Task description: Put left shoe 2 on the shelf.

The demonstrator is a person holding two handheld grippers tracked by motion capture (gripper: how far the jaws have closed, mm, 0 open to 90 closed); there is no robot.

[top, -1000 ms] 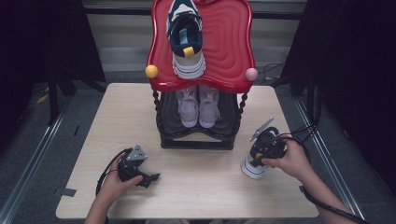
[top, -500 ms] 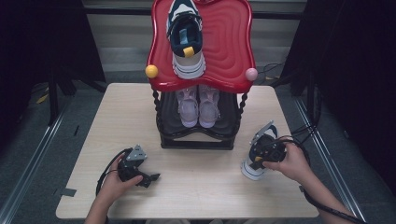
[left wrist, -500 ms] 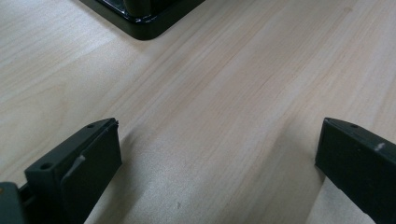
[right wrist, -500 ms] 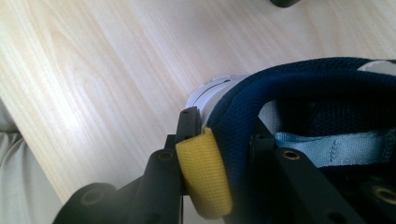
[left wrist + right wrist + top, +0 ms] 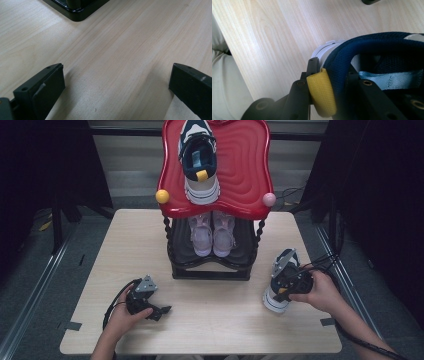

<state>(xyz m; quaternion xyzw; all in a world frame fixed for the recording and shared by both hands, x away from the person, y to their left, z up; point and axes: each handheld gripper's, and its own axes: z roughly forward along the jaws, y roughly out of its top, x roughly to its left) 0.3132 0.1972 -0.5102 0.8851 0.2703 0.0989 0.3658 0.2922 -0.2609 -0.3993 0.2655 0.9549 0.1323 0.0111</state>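
Observation:
A navy sneaker (image 5: 280,270) with a white sole is at the table's right, just off the rack's front corner. My right gripper (image 5: 291,283) is shut on its heel. In the right gripper view the jaws pinch the navy heel collar (image 5: 374,45) beside the yellow pull tab (image 5: 322,92), with my right gripper (image 5: 332,72) over the wooden table (image 5: 274,32). The matching sneaker (image 5: 199,162) lies on the red top shelf (image 5: 245,175). My left gripper (image 5: 147,304) rests on the table at front left. My left gripper (image 5: 116,75) is wide open with bare wood between its jaws.
A pair of pink shoes (image 5: 213,232) sits on the black lower shelf of the rack (image 5: 210,270), whose base corner (image 5: 75,8) is ahead of the left gripper. Yellow (image 5: 162,196) and pink (image 5: 269,199) knobs stick out from the red shelf. Cables trail from both grippers.
The right hand and the held sneaker have shifted only slightly. The left gripper has stayed in place.

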